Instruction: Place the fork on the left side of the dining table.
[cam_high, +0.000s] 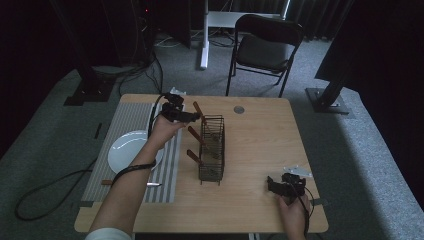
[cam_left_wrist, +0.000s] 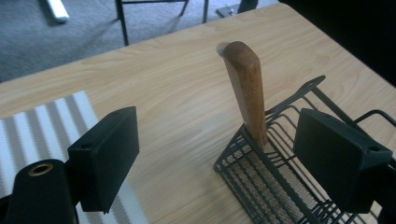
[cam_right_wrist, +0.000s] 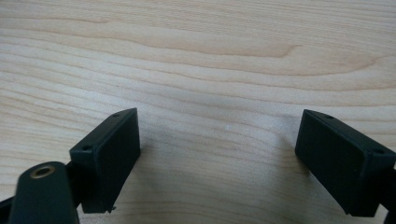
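Near the far left corner of the wire basket (cam_high: 212, 148), at about eleven o'clock from the middle of the table (cam_high: 260, 145), the left gripper (cam_high: 196, 117) hangs with its jaws apart and nothing pressed between them. In the left gripper view a wooden handle (cam_left_wrist: 246, 91) stands nearly upright in that corner of the basket, leaning a little toward twelve o'clock. It lies between the two black pads and somewhat ahead of them, closer to the pad at three o'clock than to the one at nine o'clock, and touches neither. Its lower end drops behind the basket's rim, so what it belongs to cannot be told.

From the high view two more wooden handles (cam_high: 193, 135) slant out over the basket's left side, toward ten o'clock. At nine o'clock from the basket lies a striped mat (cam_high: 170, 165) bearing a white plate (cam_high: 125, 147), with a knife (cam_high: 152, 184) at the mat's near end.

At about five o'clock from the basket, well apart from it, the right gripper (cam_high: 272, 185) sits low near the table's near right edge, released, its jaws wide over bare wood with nothing between them.
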